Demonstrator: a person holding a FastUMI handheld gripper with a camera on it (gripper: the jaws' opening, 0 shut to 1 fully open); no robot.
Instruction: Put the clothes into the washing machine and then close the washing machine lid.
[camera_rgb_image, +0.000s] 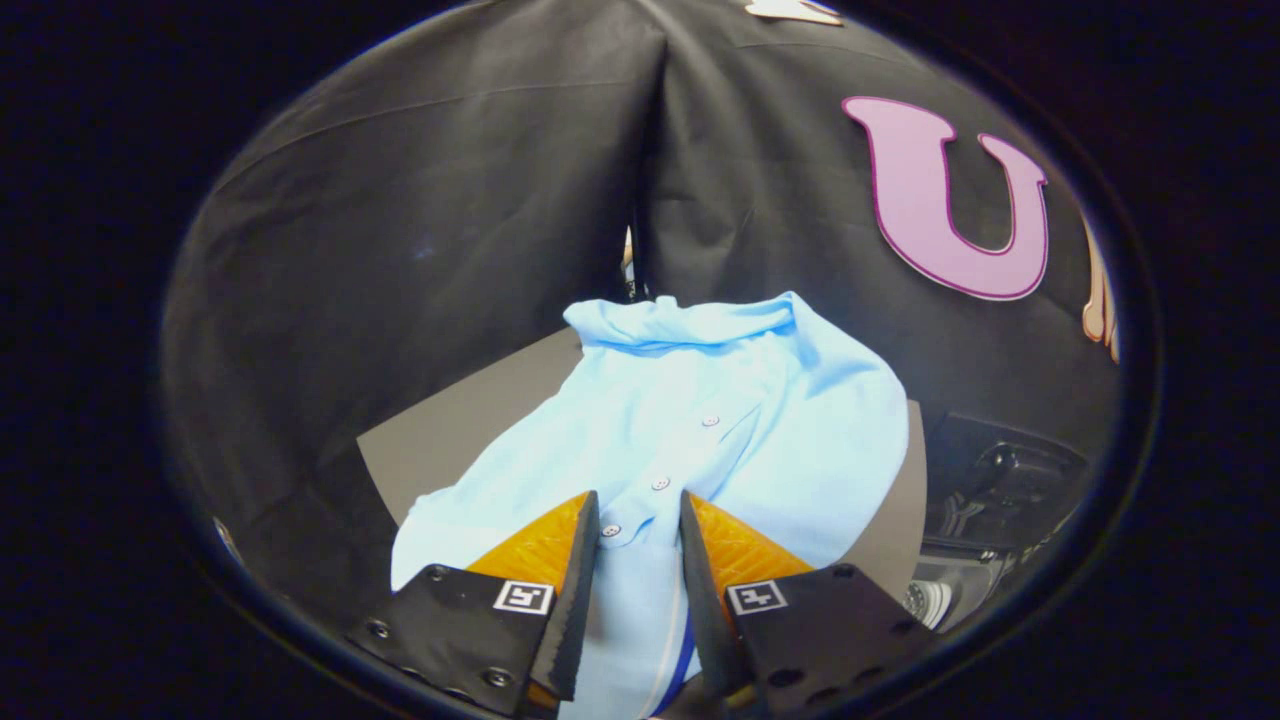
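A light blue button-up shirt (740, 420) lies spread over a grey table top (470, 420), its collar pointing away toward the booth wall. My gripper (640, 515) sits over the shirt's button strip. Its fingers stand close together, and a fold of the blue fabric fills the gap between them and runs back toward the camera. Both fingers press on that fold. To the right of the table and lower down is the washing machine (1000, 490), dark, with a round opening and a pale knob (930, 600) near its front.
Black cloth walls close in behind the table and on the left, meeting at a seam just beyond the collar. The table's right edge ends next to the machine.
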